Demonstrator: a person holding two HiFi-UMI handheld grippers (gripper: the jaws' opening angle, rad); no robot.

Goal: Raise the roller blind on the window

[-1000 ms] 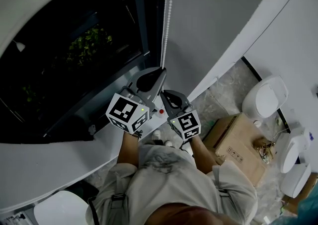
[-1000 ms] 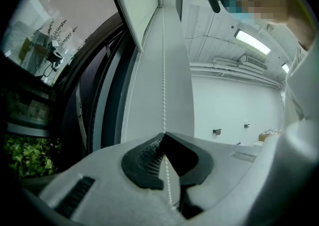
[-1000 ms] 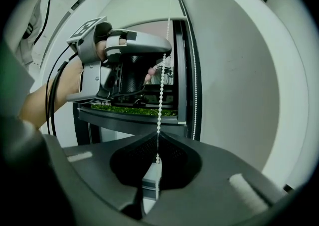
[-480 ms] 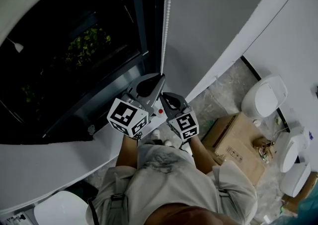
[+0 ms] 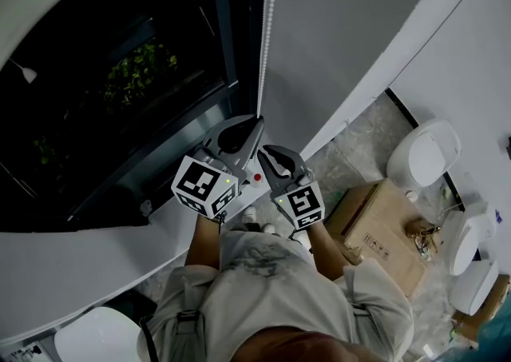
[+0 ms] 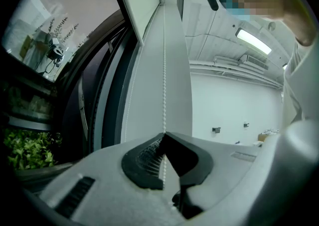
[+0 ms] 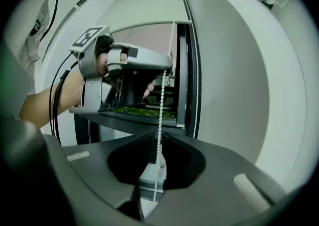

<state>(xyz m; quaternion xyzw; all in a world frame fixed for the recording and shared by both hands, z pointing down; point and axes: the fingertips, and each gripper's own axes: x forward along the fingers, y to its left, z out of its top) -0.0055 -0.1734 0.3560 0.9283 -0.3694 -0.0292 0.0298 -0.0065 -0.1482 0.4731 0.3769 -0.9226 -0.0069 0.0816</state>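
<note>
Roller blind shows as a pale panel across the upper part of the dark-framed window, with green foliage visible below it. By my reading it is partly up with more to go. Its bead chain hangs along the right side of the window, and both tools are set on that one strand because the chain drives the roller. The left gripper, the higher of the two, has its jaws closed on the beads, which holds the strand taut. The right gripper sits just below with its jaws a little apart. The chain runs through that gap unpinched, so the gripper is probably placed to take the next bite in a hand-over-hand pull.
</note>
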